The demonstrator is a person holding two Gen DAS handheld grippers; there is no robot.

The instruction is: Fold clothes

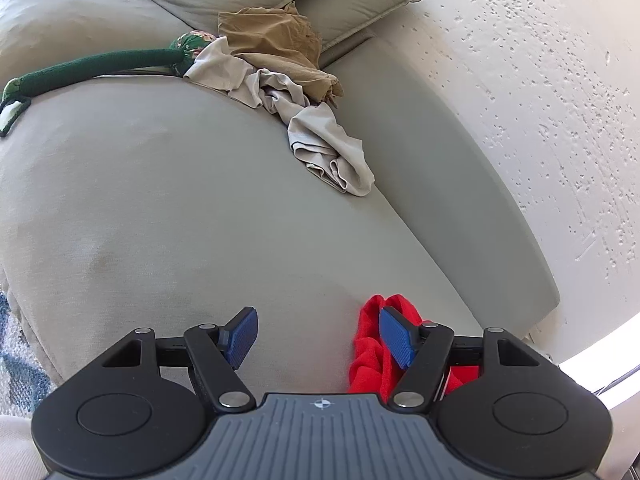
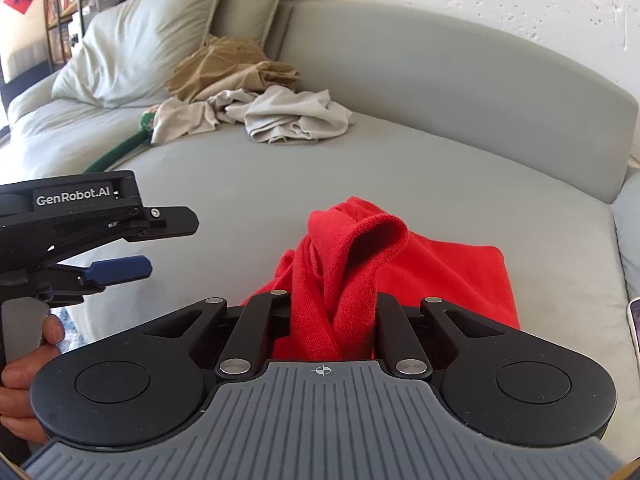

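The right gripper (image 2: 332,320) is closed on a bunch of the red garment (image 2: 448,276), which hides its fingertips; the rest of the cloth lies on the grey sofa seat (image 2: 248,184). The left gripper (image 1: 318,336) hovers with jaws wide apart, holding nothing, its blue pads (image 1: 242,334) above the seat. A hand (image 2: 28,364), partly cut off, holds its handle. Crumpled beige clothes (image 1: 320,136) lie far behind.

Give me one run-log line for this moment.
left gripper: open, empty | right gripper: shut on red garment | garment bunched on sofa | unfolded pile behind
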